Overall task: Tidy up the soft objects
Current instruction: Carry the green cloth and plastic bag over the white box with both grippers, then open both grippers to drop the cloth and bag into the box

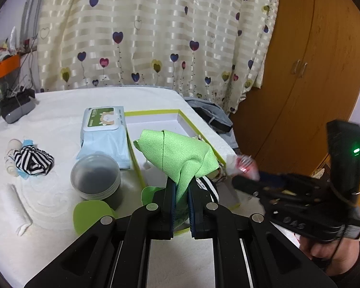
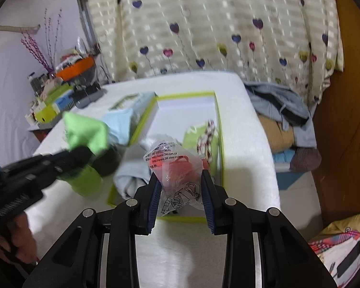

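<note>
Green cloth [image 1: 177, 153] is held pinched between the jaws of the left gripper [image 1: 181, 187], which are clenched on its lower part, so that the cloth stands up in loose folds above the near end of the open box [image 1: 153, 114] with the yellow-green rim. A crinkled plastic bag [image 2: 177, 168] with something orange-red inside is grasped by the right gripper [image 2: 181, 192]; its jaws are closed only as far as the bag allows, and the bag is held over the near part of the same box. Some patterned items are already lying inside the box.

On the white counter [image 1: 60, 110], beside the box, a pack of wet wipes [image 1: 103, 129], a round lidded container [image 1: 96, 176], a striped bundle [image 1: 32, 159] and a rolled white towel [image 1: 15, 210] are left outside.

The step in hand is judged to be the placing of both held things into the box. For the next move, each gripper should be lowered over a free part of the box floor before the jaws are released, and the cloth should be settled flat so that it does not hang over the rim. The two grippers are near each other, so a collision should be avoided.
</note>
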### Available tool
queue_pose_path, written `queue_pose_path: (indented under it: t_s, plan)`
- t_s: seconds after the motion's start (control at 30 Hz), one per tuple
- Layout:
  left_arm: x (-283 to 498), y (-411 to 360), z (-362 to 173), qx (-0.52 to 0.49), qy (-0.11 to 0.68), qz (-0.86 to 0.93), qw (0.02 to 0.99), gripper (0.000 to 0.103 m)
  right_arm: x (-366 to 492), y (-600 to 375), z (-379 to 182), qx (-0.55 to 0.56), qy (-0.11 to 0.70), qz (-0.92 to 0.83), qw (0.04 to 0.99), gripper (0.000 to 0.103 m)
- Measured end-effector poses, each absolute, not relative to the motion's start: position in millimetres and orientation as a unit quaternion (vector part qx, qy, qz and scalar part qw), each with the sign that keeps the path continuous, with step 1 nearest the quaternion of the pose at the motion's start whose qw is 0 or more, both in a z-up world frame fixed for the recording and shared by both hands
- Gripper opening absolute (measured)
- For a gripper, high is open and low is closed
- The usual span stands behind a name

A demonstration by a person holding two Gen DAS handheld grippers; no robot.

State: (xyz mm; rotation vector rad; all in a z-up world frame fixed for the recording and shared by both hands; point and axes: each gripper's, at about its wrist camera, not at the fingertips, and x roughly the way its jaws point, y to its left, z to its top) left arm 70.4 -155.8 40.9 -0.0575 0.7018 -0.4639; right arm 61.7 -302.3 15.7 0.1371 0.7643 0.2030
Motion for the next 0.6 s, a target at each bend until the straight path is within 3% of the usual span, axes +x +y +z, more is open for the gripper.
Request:
queue_pose_path:
  t_s: [0.6]
  plan:
    - [91,-164,24,-0.026,0.362,-0.229,0.903,0.008,108,-300,-28,0.060,0.420,0.097,0.900,0.034]
